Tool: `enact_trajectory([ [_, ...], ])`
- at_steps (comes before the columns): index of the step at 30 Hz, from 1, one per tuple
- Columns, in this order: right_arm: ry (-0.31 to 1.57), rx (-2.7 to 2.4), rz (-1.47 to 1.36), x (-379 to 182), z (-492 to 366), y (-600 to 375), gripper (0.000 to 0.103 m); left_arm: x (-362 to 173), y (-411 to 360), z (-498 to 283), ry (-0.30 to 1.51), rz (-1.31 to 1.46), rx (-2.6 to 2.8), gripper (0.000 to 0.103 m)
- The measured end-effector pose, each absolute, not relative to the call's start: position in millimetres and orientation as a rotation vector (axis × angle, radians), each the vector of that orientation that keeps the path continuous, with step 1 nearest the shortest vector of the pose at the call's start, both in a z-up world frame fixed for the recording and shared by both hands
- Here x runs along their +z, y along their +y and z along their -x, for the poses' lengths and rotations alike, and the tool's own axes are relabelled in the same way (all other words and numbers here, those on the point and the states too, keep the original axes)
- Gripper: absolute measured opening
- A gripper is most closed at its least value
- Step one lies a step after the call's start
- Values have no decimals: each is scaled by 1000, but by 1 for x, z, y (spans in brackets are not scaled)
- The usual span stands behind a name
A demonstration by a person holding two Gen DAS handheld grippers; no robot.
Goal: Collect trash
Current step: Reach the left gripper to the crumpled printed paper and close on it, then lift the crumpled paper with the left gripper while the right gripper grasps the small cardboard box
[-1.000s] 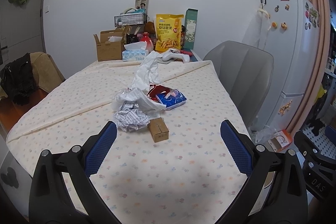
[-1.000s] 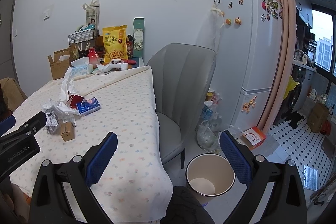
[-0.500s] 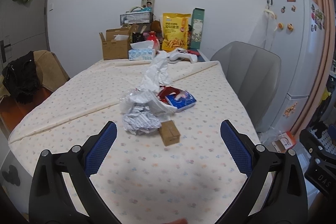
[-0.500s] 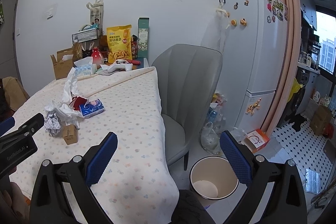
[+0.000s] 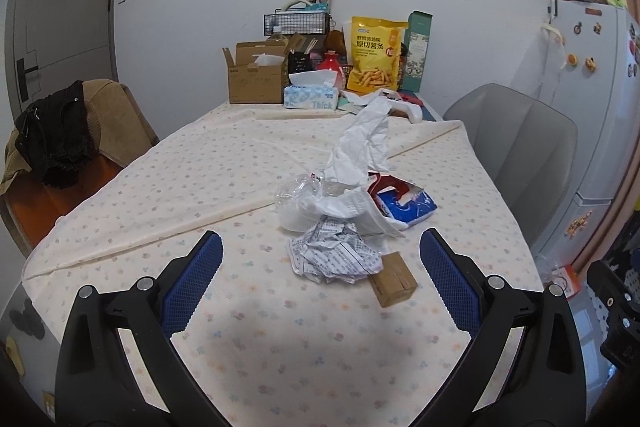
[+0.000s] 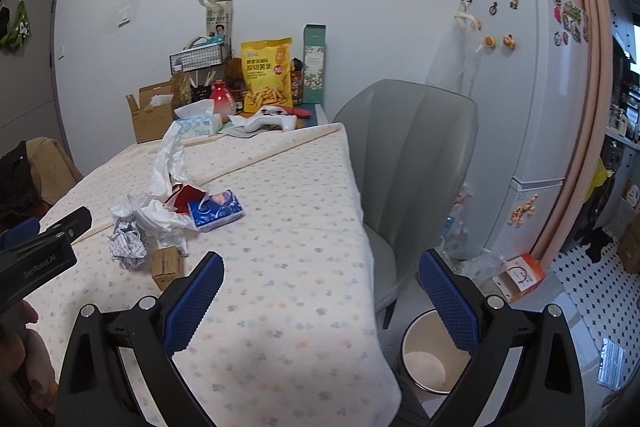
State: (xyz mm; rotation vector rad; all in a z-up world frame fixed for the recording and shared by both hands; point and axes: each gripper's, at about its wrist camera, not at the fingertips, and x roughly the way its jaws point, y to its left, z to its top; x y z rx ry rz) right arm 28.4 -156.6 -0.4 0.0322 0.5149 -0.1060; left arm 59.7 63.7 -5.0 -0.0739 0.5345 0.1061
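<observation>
Floral cloth covers the table [image 5: 160, 195], and the trash sits heaped near its middle: crumpled printed paper [image 5: 334, 257] touching a small brown box [image 5: 394, 279], with white plastic wrap [image 5: 360, 155] and a blue wrapper [image 5: 408, 205] just behind. Both the left gripper [image 5: 320, 279] and the right gripper [image 6: 320, 291] hover with jaws spread wide, holding nothing. Down on the floor beside the grey chair [image 6: 416, 163] stands a white bin [image 6: 424, 367].

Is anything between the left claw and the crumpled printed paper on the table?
Nothing visible. The left claw is open, with only bare tablecloth before the crumpled paper. The small cardboard box sits beside it on the right.
</observation>
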Motion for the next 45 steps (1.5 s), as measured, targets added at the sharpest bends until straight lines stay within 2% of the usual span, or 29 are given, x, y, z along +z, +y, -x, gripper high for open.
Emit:
enact_trajectory([
  [8,564,-41,-34,-12,-57,-146,90,-23,65,-92,609,77,110,92],
  [19,643,-1,-21,-37,-79,-132,89,-60,65,-123,719,81,124,88],
  [21,653,6,-17,-40,-82,-129,89,-65,65,-125,735,87,114,79],
  [23,662,16,-8,-43,-86,-124,89,-70,70,-128,766,121,101,46],
  [25,668,28,-1,-45,-88,-117,89,-74,75,-127,784,155,84,33],
  [26,670,35,2,-46,-89,-114,89,-73,76,-125,780,154,85,23],
  [35,690,126,32,-52,-98,-75,84,-55,111,-106,698,160,191,19],
  [45,737,201,57,-66,-113,-41,76,-69,131,-113,749,181,194,19],
])
